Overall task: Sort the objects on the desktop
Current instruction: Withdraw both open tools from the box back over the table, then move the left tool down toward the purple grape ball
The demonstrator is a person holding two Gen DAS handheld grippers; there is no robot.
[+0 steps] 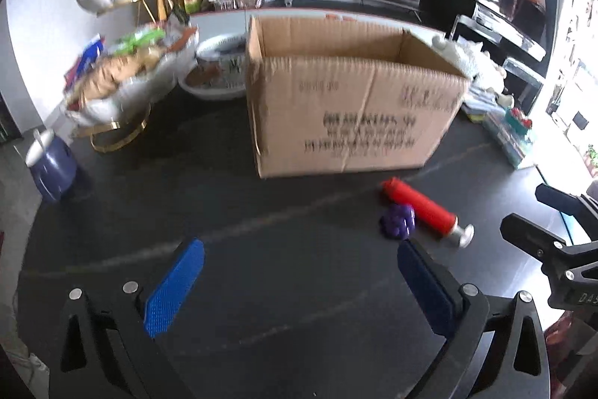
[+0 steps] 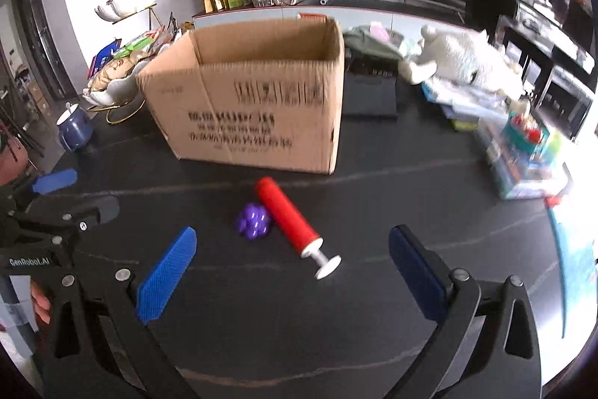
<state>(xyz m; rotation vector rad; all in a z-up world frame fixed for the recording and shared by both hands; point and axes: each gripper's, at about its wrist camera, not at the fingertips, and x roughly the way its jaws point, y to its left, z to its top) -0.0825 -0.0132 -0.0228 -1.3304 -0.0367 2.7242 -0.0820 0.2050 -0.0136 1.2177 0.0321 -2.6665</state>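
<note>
1. A dark table [image 2: 261, 324] with pale veining carries everything, and both wrist views look across it
2. An open cardboard box [image 2: 254, 114] stands upright toward the back of the table, its flaps up, black print on its near face; what is inside cannot be seen from either view
3. A white plush toy [image 2: 463, 58] lies on a stack of books and packets to the right of the box, well apart from the grippers
4. A tiered white dish stand [image 1: 112, 88] piled with snack packets sits left of the box, with a patterned bowl [image 1: 216, 70] between the two
5. The right gripper [image 2: 291, 268] hovers above the table with its blue pads spread wide, gripping nothing
6. The left gripper [image 1: 299, 287] is likewise spread wide and empty, low over bare tabletop to the left of the toys
7. A dark blue mug [image 2: 74, 131] with a white spoon in it stands near the table's left edge
8. A red hand pump [image 2: 287, 215] with a white plunger lies flat in front of the box, angled with the plunger toward the right gripper
9. A small purple grape toy [image 2: 253, 221] lies touching or just beside the pump's left flank
</note>
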